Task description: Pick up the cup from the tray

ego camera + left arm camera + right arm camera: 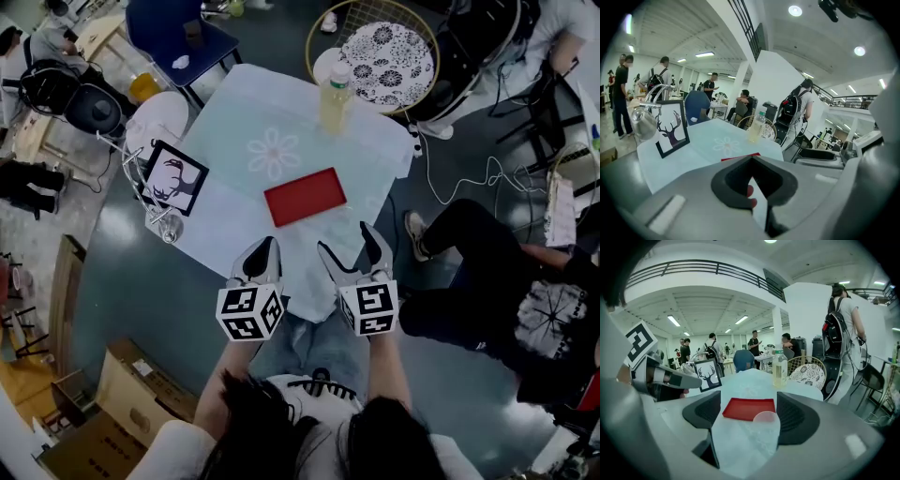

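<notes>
A: Checked left to right?
B: Yes. Found picture frame and glass at left edge of the table, untouched. Saw left gripper over the near edge, jaws pinched together, empty.
A: And the tray?
B: Found tray mid-table, bare. Spotted cup between the right gripper jaws, spread wide around it, mouth pointing far, on the near side of the tray and off it. Noted bottle far right of the tray, well apart.
A: Step?
B: Judged pickup as good as done, lift in hand. Reckoned next move needed a steady squeeze. Thin clear cup, looked easy to crush or drop.
</notes>
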The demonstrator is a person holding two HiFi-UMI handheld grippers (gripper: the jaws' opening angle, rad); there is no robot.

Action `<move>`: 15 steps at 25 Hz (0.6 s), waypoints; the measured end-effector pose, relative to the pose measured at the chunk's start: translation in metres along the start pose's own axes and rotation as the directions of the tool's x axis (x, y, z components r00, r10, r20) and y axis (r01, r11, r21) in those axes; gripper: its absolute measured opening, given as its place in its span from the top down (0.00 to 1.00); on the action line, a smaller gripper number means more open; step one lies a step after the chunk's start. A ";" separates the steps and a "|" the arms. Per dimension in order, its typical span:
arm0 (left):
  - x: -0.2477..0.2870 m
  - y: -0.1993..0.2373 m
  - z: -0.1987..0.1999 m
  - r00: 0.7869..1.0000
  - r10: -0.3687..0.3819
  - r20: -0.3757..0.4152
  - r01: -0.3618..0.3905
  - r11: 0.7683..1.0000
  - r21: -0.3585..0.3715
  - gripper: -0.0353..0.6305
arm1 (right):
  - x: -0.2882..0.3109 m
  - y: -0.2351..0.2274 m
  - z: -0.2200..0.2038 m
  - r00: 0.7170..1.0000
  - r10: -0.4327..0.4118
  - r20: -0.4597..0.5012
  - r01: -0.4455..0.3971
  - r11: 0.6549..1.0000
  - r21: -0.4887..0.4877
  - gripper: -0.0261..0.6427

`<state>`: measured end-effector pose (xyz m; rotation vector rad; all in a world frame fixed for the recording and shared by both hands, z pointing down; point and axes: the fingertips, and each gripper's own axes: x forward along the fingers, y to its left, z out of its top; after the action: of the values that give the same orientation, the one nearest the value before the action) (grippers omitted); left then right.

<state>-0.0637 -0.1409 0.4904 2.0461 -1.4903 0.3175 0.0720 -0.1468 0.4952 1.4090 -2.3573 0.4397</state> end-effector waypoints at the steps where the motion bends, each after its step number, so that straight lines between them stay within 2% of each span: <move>1: -0.004 -0.002 0.002 1.000 -0.006 0.008 0.006 1.000 0.001 0.95 | -0.004 0.002 0.004 1.000 -0.003 0.010 0.003 1.000 0.001 0.38; 3: -0.010 -0.006 0.008 1.000 -0.018 0.026 0.018 1.000 -0.002 0.95 | -0.013 0.005 0.012 0.999 -0.019 0.028 0.019 1.000 0.012 0.44; 4: -0.013 -0.008 0.010 0.999 -0.028 0.033 0.028 1.000 -0.001 0.95 | -0.018 0.005 0.015 0.999 -0.034 0.036 0.034 0.999 0.019 0.54; 5: -0.016 -0.011 0.013 0.998 -0.041 0.039 0.041 0.999 0.003 0.95 | -0.022 0.005 0.018 0.998 -0.050 0.044 0.049 0.998 0.025 0.69; 6: -0.018 -0.014 0.015 0.998 -0.056 0.044 0.055 0.998 0.009 0.95 | -0.025 0.005 0.021 0.997 -0.063 0.050 0.062 0.998 0.029 0.75; 11: -0.030 -0.021 0.023 0.994 -0.085 0.073 0.082 0.996 0.042 0.95 | -0.036 0.020 0.034 0.997 -0.033 0.072 0.031 0.999 0.040 0.81; 15: -0.040 -0.027 0.028 0.990 -0.108 0.085 0.103 0.993 0.065 0.95 | -0.045 0.030 0.046 0.994 -0.055 0.098 0.054 0.998 0.021 0.88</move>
<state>-0.0565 -0.1202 0.4392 2.2039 -1.4328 0.2351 0.0583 -0.1184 0.4314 1.5323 -2.3905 0.3861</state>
